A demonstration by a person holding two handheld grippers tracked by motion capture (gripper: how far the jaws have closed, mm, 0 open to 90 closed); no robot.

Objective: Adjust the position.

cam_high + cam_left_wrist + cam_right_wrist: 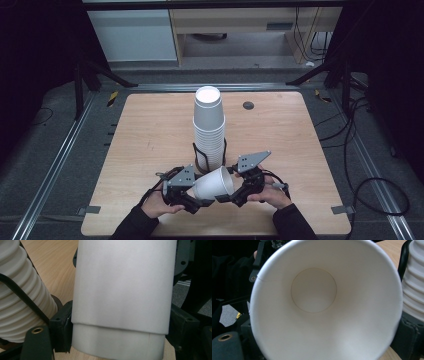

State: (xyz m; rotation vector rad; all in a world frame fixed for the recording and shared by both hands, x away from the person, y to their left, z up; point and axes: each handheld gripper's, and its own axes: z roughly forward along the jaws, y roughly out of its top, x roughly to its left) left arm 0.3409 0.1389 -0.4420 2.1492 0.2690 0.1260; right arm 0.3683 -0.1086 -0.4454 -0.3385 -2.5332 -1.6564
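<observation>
A white paper cup (215, 184) lies on its side just above the table's front, held between both grippers. Its base end sits in my left gripper (199, 200), whose jaws press on both sides of the cup wall (122, 290); a step runs round the cup near that end. My right gripper (227, 196) faces the open mouth, and its jaws hug the rim while I look down inside the cup (314, 290). Just behind stands a tall upside-down stack of white cups (209, 125) in a black wire holder (200, 157).
The wooden table (150, 135) has a small dark grommet (248, 105) at the back right. The stack (20, 302) (414, 285) stands very close to both grippers. Black frame legs and cables lie on the floor around the table.
</observation>
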